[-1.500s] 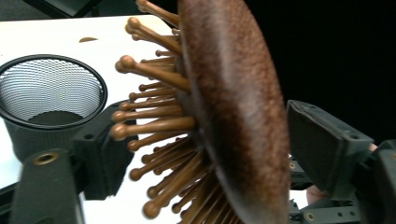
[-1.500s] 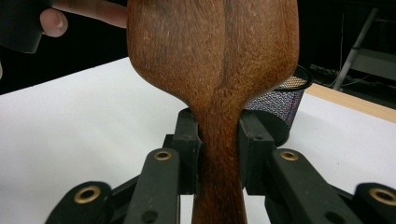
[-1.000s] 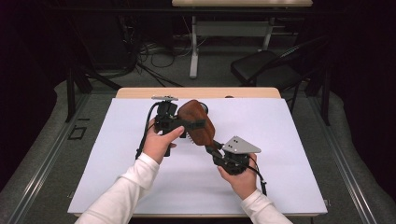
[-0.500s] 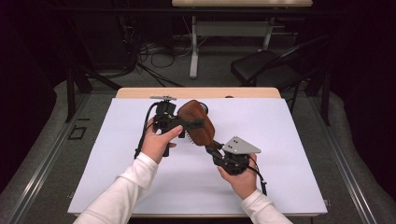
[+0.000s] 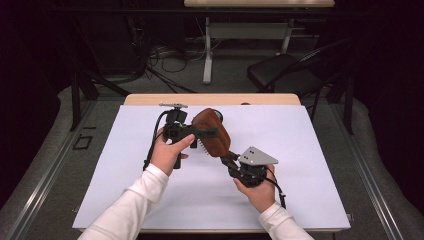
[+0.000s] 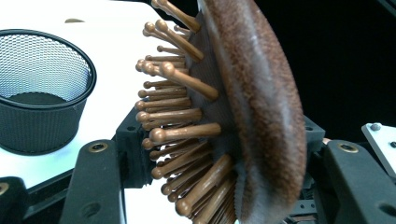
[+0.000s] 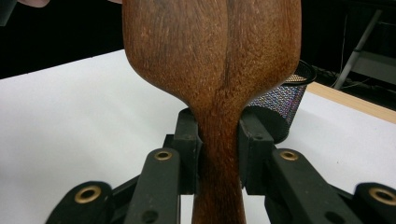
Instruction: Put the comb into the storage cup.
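Wooden hairbrush: one piece, dark reddish-brown, oval paddle head with a narrow handle. It is being held in the air above the middle of the table, nearer the far edge than the near one, head pointing away from the person and handle slanting down toward the right hand. In the left gripper view the smooth back is facing right and the rounded wooden bristles are sticking out to the left, toward the white surface.

Right gripper: its jaws are clamping the handle, one pad pressing each side just below where the head widens. The grey three-cornered plate is sitting on top of it, and a hand is gripping it from below.

Left gripper: it is reaching in from the left at the brush head, with the head standing between its jaws. The jaws have just been closing; whether the pads are pressing on the head yet cannot be told. A hand in a white sleeve is carrying it.

Black mesh cup: it is standing upright on the white surface near the far edge, behind the brush head.
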Available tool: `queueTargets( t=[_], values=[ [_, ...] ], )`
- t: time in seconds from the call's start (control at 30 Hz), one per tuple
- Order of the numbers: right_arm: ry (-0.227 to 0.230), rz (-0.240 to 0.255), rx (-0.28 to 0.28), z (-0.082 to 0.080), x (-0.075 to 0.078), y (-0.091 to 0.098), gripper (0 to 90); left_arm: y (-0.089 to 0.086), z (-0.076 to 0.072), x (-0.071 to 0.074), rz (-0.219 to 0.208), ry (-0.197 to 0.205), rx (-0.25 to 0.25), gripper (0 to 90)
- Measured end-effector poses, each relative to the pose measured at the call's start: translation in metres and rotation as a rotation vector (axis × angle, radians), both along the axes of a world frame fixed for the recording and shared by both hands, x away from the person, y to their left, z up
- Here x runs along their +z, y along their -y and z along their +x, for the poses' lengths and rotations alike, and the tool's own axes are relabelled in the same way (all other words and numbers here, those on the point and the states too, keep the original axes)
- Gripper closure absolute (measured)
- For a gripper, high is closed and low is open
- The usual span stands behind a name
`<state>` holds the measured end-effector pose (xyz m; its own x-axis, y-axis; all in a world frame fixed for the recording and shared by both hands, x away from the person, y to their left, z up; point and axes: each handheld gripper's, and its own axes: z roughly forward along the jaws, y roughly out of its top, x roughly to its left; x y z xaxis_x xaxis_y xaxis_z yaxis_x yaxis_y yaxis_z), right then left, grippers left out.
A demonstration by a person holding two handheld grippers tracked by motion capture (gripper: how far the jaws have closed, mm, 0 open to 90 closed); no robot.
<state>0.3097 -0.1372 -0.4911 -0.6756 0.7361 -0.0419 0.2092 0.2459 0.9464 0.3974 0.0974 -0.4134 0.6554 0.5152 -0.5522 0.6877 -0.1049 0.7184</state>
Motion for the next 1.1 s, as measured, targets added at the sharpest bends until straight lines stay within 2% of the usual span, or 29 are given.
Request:
queueTargets(
  t=[0.23,0.53,1.1],
  values=[
    [0.008,-0.014,0.002,0.0002,-0.001,-0.0001,72.3,-0.0013,-0.0008,-0.0005,-0.015,-0.007,0.005,42.5],
    [0.011,-0.023,0.009,0.0001,-0.0032,-0.001,72.3,-0.0021,-0.0025,0.0003,-0.016,-0.034,0.007,44.9],
    [-0.001,-0.018,0.007,0.0006,-0.0058,-0.0007,72.1,-0.0014,-0.0012,-0.0029,-0.042,-0.091,0.024,47.0]
  ],
)
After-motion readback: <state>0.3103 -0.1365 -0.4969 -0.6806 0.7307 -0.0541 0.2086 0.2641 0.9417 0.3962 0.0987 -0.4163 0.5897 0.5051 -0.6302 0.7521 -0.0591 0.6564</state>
